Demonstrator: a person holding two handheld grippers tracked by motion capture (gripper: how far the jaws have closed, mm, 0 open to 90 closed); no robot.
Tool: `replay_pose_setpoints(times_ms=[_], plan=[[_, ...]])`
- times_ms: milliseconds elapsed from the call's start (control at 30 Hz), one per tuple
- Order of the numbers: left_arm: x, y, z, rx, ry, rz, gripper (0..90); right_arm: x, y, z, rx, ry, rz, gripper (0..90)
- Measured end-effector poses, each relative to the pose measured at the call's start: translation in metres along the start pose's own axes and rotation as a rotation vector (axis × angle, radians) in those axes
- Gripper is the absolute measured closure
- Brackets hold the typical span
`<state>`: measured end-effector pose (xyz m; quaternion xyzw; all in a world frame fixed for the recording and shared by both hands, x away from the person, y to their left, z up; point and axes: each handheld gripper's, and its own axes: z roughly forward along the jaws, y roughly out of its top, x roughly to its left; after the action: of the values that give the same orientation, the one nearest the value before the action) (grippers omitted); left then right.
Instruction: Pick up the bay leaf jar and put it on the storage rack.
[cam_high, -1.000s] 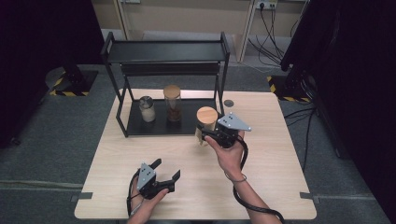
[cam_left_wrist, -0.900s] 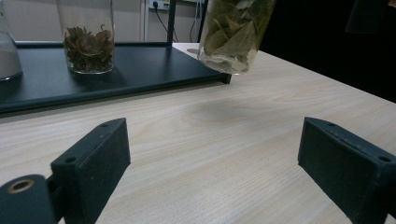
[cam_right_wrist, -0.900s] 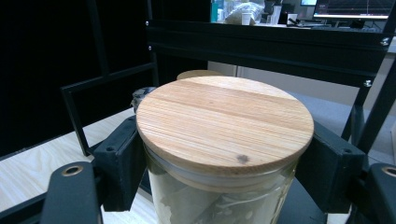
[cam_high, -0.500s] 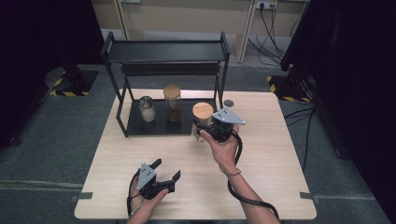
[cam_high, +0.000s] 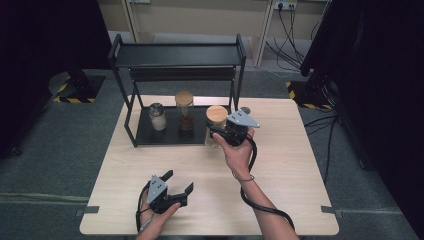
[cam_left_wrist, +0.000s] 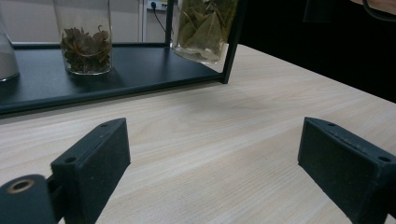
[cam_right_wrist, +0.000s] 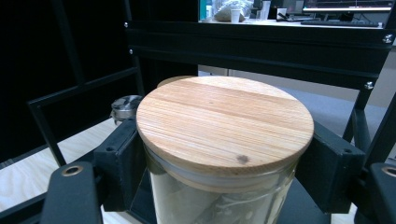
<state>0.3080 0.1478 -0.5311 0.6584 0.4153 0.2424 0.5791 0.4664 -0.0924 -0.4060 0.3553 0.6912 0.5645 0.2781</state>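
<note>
- The black rack (cam_high: 177, 55) stands at the far side of the wooden table (cam_high: 300, 170), its lower shelf resting on the tabletop.
- On that lower shelf, toward the left, sits a small jar with a metal lid (cam_high: 158, 116); just right of it stands a taller jar with a wooden lid (cam_high: 184, 110), with dark star-shaped spice inside in the left gripper view (cam_left_wrist: 87, 44).
- The left gripper (cam_high: 176, 186) lies low over the near edge of the table in the person's left hand (cam_high: 156, 220), well apart from the rack. Its jaws are spread wide with bare tabletop between them.
- The glass jar with a round wooden lid (cam_high: 216, 116) is at the right end of the rack, by the front right post; leaves fill it (cam_left_wrist: 205, 28).
- The right gripper (cam_high: 218, 134) pinches this jar just under the lid, one pad on each side of the glass (cam_right_wrist: 224, 126).
- A small dark round object (cam_high: 245, 110) lies on the table behind the right gripper.
</note>
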Motion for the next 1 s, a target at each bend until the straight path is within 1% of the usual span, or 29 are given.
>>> replay_pose_setpoints(times_ms=[333, 600, 1000], plan=[[0.000, 0.000, 0.000, 0.001, -0.003, 0.002, 8.6, -0.007, 0.005, 0.009, 0.005, -0.027, 0.005, 25.2], [-0.001, 0.000, 0.000, 0.001, -0.005, 0.004, 8.7, -0.007, 0.011, 0.019, 0.013, -0.037, -0.007, 25.1], [-0.001, 0.000, 0.000, 0.002, -0.008, 0.005, 8.7, -0.010, 0.015, 0.032, 0.021, -0.052, -0.004, 25.1]])
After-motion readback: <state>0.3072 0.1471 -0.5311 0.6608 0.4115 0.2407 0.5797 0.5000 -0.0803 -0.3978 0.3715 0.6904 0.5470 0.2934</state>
